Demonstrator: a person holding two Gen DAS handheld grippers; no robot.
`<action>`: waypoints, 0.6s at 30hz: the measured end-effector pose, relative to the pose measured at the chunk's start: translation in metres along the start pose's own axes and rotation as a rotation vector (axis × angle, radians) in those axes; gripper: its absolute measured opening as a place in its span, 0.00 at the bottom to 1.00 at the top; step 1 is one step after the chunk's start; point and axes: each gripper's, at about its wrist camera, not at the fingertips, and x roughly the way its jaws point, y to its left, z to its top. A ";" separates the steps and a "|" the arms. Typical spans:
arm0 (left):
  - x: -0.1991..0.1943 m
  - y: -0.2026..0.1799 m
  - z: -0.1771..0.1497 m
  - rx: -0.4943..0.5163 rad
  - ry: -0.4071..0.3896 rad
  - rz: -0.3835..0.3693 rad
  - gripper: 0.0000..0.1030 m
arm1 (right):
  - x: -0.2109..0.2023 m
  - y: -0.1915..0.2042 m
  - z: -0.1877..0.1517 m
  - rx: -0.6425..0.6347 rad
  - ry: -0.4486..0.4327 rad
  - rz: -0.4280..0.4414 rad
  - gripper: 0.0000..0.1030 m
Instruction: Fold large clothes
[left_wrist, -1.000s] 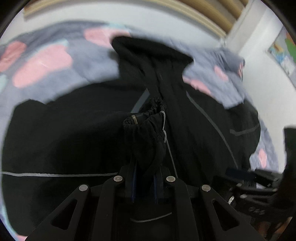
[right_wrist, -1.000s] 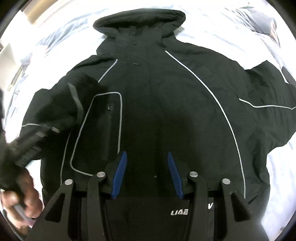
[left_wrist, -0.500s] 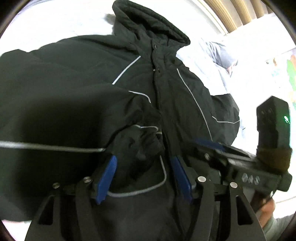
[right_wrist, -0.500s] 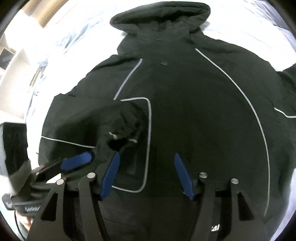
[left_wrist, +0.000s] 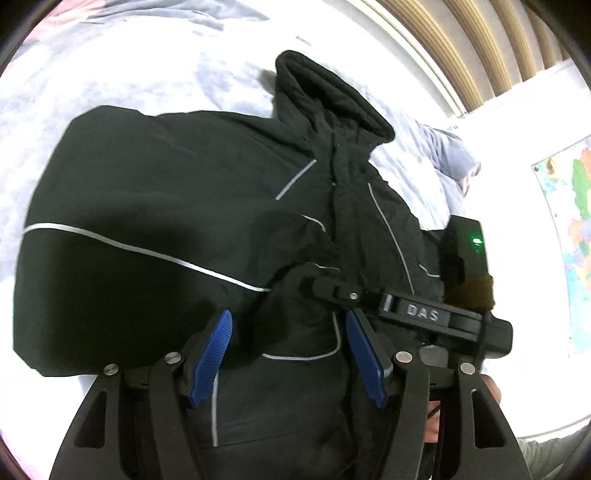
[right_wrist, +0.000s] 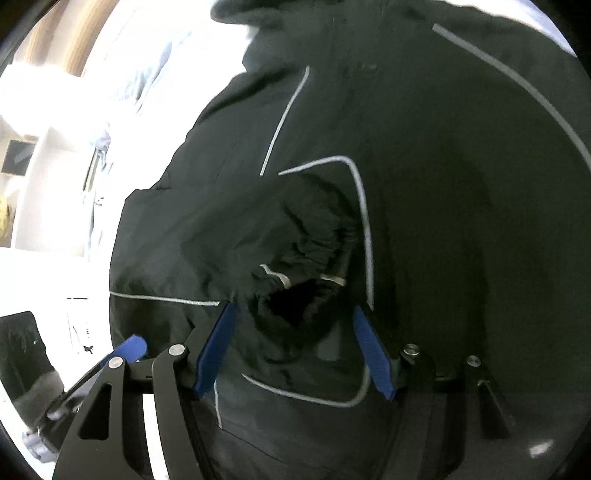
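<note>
I see the jacket (left_wrist: 192, 206) flat on the bed (left_wrist: 122, 66), hood toward the headboard edge. Its folded-in cuff (right_wrist: 306, 280) lies just ahead of my right gripper (right_wrist: 291, 347) (jaws opening, empty); my left gripper (left_wrist: 288, 350) stands wide, empty.

The left claw (left_wrist: 290, 354) is matte black, with ribbed blue pads on its two fingers (left_wrist: 212, 354) and silver screw heads at the linkage pivots. The right claw (right_wrist: 295, 350) matches it; seen from the left wrist, its body reads "DAS" in raised letters beside a box with a green light.
</note>
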 end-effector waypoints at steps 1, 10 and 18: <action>0.001 0.000 0.001 0.001 -0.002 0.005 0.64 | 0.004 0.000 0.001 0.008 0.006 0.000 0.68; 0.005 -0.001 0.005 0.020 -0.016 0.048 0.64 | 0.006 0.012 0.006 -0.045 -0.026 -0.011 0.37; -0.002 -0.017 0.017 0.059 -0.063 0.068 0.64 | -0.067 0.030 0.005 -0.147 -0.198 -0.062 0.28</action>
